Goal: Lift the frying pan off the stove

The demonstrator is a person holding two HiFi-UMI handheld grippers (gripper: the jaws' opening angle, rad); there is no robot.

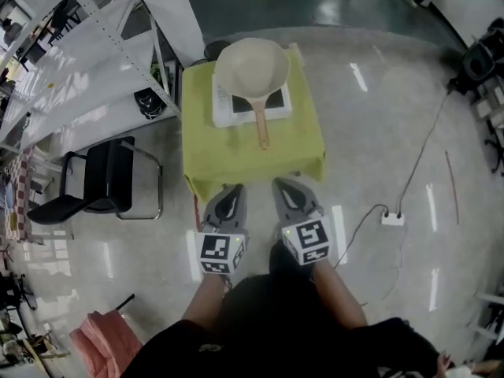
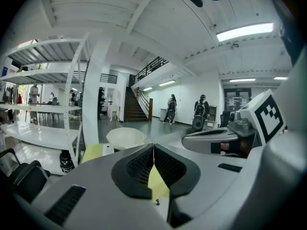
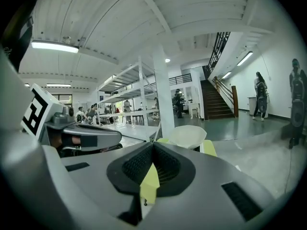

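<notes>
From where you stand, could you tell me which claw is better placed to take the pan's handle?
Right, marginally: the right claw sits slightly nearer the handle than the left claw; both are shut.

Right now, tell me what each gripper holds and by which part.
Nothing is held. The left gripper and right gripper are both shut and empty; the frying pan sits untouched on the stove, its handle pointing toward them.

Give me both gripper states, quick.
Left grey two-jaw gripper: closed, jaws together, holding nothing.
Right grey two-jaw gripper: closed, jaws together, holding nothing.
</notes>
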